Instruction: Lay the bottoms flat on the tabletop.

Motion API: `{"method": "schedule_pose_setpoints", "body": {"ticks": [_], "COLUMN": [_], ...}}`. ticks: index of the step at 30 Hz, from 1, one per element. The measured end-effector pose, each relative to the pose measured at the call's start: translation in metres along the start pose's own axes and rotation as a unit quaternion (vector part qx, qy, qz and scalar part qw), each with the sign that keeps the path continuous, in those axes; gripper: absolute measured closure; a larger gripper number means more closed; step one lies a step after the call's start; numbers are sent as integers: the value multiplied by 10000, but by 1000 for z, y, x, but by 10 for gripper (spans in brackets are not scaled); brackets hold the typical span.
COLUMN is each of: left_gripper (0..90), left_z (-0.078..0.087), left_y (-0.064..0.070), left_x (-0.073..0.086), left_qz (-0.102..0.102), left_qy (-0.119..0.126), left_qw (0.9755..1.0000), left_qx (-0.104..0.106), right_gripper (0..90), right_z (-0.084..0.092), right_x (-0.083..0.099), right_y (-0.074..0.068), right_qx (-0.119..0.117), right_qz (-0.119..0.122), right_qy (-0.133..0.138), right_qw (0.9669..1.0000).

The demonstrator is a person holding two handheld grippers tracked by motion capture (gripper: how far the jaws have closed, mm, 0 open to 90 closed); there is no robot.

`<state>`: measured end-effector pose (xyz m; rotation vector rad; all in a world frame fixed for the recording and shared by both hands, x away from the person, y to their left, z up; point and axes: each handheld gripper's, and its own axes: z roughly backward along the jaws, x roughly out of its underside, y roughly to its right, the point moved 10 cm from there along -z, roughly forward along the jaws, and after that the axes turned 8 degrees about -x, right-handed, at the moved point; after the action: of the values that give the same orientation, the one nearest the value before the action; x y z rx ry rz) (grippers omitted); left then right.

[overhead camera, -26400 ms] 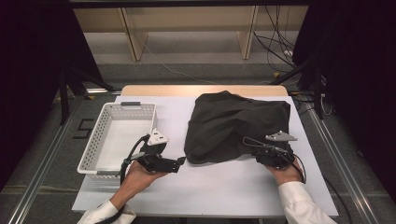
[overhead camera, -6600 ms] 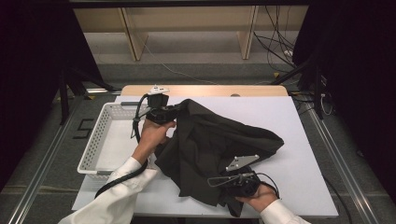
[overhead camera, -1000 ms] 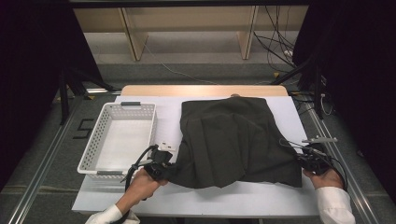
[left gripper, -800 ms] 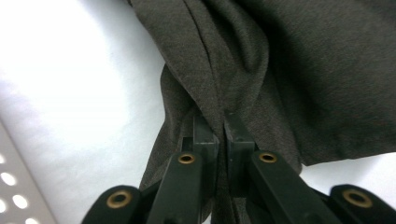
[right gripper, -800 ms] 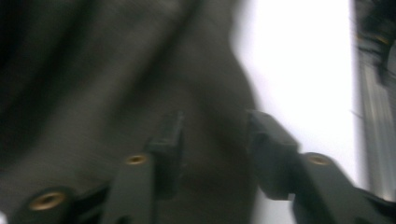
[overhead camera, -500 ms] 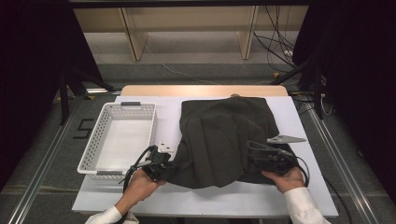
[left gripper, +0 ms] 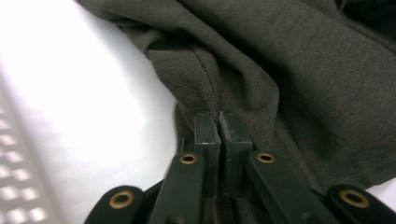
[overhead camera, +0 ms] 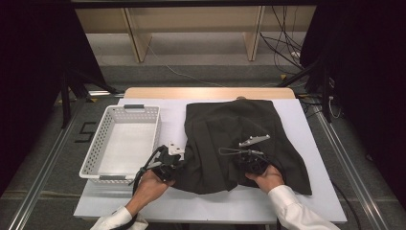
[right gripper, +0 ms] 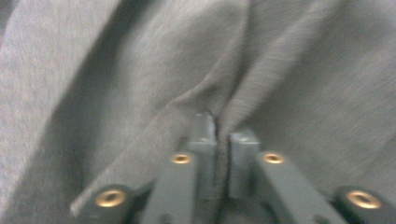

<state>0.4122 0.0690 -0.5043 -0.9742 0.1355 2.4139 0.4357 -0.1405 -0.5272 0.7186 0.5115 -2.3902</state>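
A dark grey garment [overhead camera: 230,129] lies spread on the white table [overhead camera: 311,134]. At its lower left edge, my left gripper [overhead camera: 177,162] is shut on the hem; the left gripper view has the cloth [left gripper: 280,70] pinched between the closed pads of that gripper [left gripper: 218,122]. My right gripper [overhead camera: 243,157] rests on the middle of the garment. In the right gripper view it [right gripper: 217,127] is shut on a raised fold of the cloth [right gripper: 140,70]. Both pairs of jaws have just been closing, with cloth between them.
A white perforated basket [overhead camera: 94,154], with nothing in it, stands left of the garment, close to my left hand. A strip of bare white table runs along the front edge [overhead camera: 215,208]. Cables and wooden shelf legs lie on the floor beyond the table.
My right gripper has moved left from the garment's lower right corner onto its middle. The left hand has stayed at the lower left hem.
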Motion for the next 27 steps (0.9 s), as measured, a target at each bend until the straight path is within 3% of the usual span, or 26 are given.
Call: {"method": "schedule_pose_setpoints", "body": {"ticks": [4, 8, 10, 12, 14, 16, 20, 23, 27], "left_gripper": [869, 862, 846, 839, 780, 694, 559, 526, 433], "left_z": [12, 14, 11, 8, 7, 12, 29, 36, 25], "left_y": [-19, -25, -24, -24, -21, -18, -8, 6, 29], "left_x": [-4, -9, -9, -10, -11, -14, -24, -28, -17], "left_qz": [270, 400, 395, 419, 391, 285, 234, 290, 107], "left_qy": [116, 189, 174, 190, 181, 244, 467, 535, 216], "left_qw": [9995, 9987, 9987, 9985, 9987, 9991, 9986, 9980, 9989], "left_qx": [-111, -238, -254, -305, -261, -216, -103, 185, 396], "right_gripper": [882, 880, 872, 849, 791, 664, 466, 402, 379], "right_z": [17, 30, 27, 20, 10, 5, 22, 40, 52], "right_x": [-26, -50, -56, -57, -54, -50, -53, -49, -29], "right_y": [19, 48, 61, 66, 68, 68, 60, 50, 40], "right_qx": [507, 932, 1030, 945, 915, 878, 716, 722, 698], "right_qz": [137, -43, -171, -264, -218, -168, -222, -129, -26], "right_qy": [404, 773, 819, 791, 635, 456, 679, 806, 684], "right_qw": [9978, 9926, 9912, 9920, 9935, 9950, 9949, 9940, 9952]}}
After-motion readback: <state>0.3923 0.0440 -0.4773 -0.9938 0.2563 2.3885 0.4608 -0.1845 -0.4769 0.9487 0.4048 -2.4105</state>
